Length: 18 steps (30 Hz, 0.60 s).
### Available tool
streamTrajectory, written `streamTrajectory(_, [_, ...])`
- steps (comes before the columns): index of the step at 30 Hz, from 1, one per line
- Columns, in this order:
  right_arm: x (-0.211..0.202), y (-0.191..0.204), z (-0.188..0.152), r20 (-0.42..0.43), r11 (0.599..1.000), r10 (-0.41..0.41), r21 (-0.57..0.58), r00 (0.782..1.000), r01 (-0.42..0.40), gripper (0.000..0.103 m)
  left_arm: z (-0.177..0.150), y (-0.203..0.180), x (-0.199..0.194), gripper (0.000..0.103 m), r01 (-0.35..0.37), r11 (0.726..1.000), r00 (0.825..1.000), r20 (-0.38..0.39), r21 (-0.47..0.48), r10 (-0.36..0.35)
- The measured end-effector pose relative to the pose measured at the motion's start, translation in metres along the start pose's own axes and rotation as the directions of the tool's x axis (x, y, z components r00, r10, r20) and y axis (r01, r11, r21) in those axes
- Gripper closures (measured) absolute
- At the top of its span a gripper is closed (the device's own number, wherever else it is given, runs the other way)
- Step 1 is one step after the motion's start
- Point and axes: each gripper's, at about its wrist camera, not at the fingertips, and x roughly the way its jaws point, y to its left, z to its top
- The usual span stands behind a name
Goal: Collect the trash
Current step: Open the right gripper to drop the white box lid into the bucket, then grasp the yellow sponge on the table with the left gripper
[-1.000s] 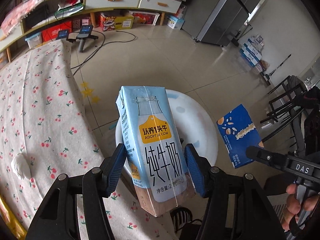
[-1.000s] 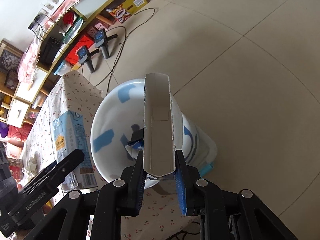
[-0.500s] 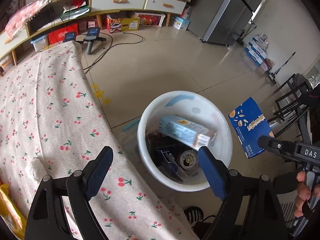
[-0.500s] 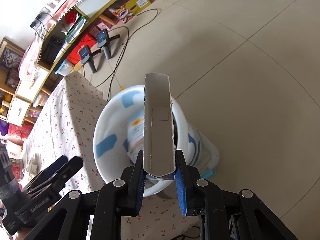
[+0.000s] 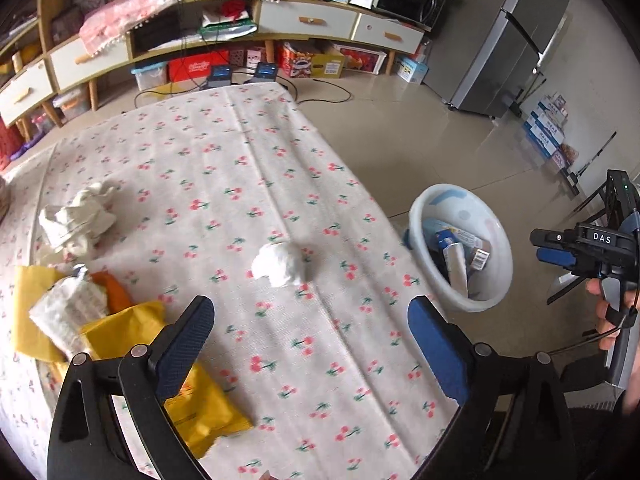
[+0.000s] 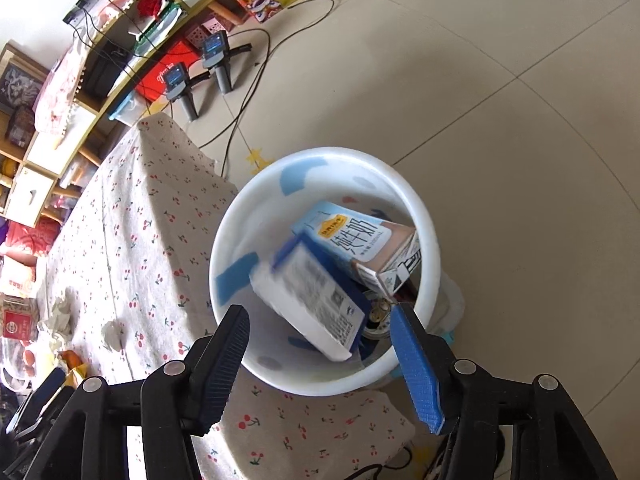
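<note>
Tablecloth (image 5: 248, 168) with a cherry print fills the left wrist view, and the left gripper (image 5: 308, 344) hangs over it with its jaws opening, already wide, nothing between them. A crumpled white tissue (image 5: 280, 266) lies just beyond the fingers near the middle of the cloth. Farther left sits a bigger wad of pale paper (image 5: 76, 220), and at the near left a yellow bag (image 5: 192, 396) lies with a white wrapper (image 5: 68, 312) on it. Off the table's right edge a white bin (image 5: 496, 292) stands on the floor with boxes inside. At the far right a hand (image 5: 612, 312) holds the right gripper, seen side-on.

In the right wrist view the right gripper (image 6: 320, 352) points down over the bin (image 6: 248, 208), jaws opening and not pressing on anything. A blue and white box (image 6: 308, 300), blurred and probably falling, is inside the bin's mouth beyond the fingers. A milk carton (image 6: 356, 244) rests tilted behind it. The table corner lies left of the bin.
</note>
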Motion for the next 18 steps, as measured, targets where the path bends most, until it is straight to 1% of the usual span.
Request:
streamTrajectory(4, [-0.002,0.020,-0.005,0.003,0.999,-0.023,-0.039,1.000,0.024,0.033,-0.013,0.048,-0.027,0.004,-0.060,0.997,0.998,0.013,-0.043,0.061])
streamTrajectory(10, [0.001,0.055,-0.016,0.002,0.995,-0.021,-0.102,1.000,0.021,0.031,-0.021,0.113,-0.053,0.004,-0.154,0.983,0.988,0.005,-0.098,0.155])
streamTrajectory(13, [0.004,0.076,-0.022,0.007,0.989,-0.023,-0.144,1.000,0.023,0.031,-0.026,0.143,-0.057,0.004,-0.168,0.976,0.986,-0.017,-0.136,0.167])
streamTrajectory(16, [0.008,0.098,-0.029,0.013,0.982,-0.026,-0.189,1.000,0.028,0.031,-0.031,0.170,-0.055,0.004,-0.163,0.972,0.986,-0.061,-0.171,0.155])
streamTrajectory(18, [0.012,0.112,-0.034,0.006,0.977,-0.020,-0.214,1.000,0.021,0.031,-0.035,0.187,-0.053,0.004,-0.180,0.966,0.982,-0.094,-0.186,0.165])
